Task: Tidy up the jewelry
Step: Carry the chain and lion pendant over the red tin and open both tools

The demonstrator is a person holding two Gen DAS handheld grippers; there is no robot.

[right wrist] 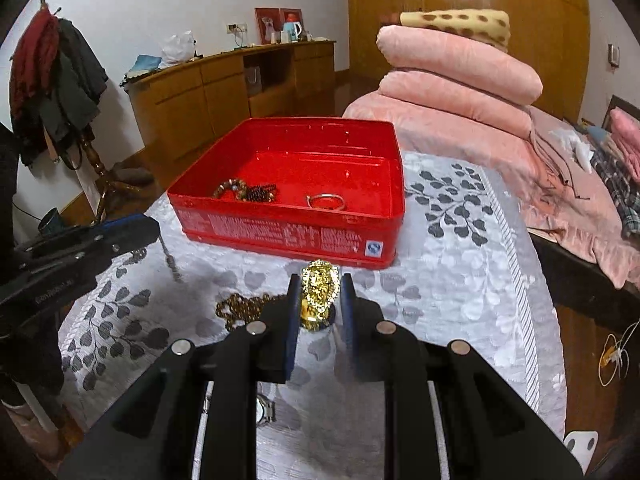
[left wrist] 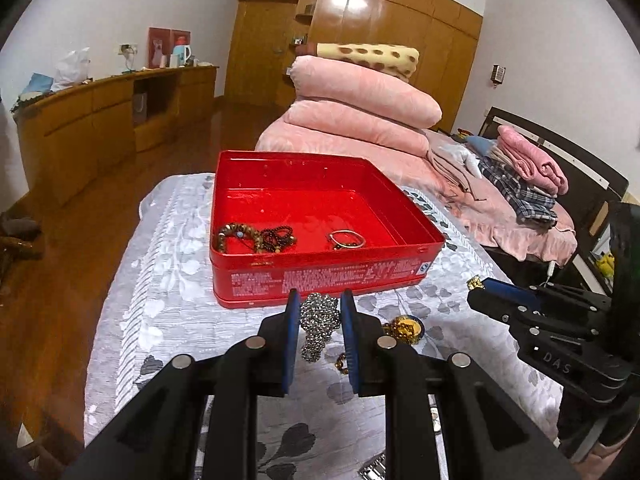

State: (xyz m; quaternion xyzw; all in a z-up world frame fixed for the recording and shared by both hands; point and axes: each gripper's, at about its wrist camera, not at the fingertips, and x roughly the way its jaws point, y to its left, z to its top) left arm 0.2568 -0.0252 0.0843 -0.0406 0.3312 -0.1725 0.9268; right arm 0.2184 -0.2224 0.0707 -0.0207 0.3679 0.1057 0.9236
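Observation:
A red tin box point(left wrist: 320, 276) point(right wrist: 280, 236) stands open on the grey leaf-patterned cloth. It holds a brown bead bracelet point(left wrist: 236, 236), a dark bead string point(left wrist: 280, 238) and a silver bangle point(left wrist: 346, 239). My left gripper point(left wrist: 320, 300) is shut on a silver bead chain point(left wrist: 318, 320) just in front of the box; the chain hangs down point(right wrist: 170, 258). My right gripper point(right wrist: 319, 284) is shut on a gold pendant necklace point(right wrist: 318, 292), to the right of the left gripper point(left wrist: 480, 286).
A gold bead bracelet point(right wrist: 240, 308) and a wristwatch point(right wrist: 264, 410) lie on the cloth near me. More gold pieces point(left wrist: 406, 328) lie right of the left gripper. Folded pink quilts point(left wrist: 360, 112) sit on the bed behind the box.

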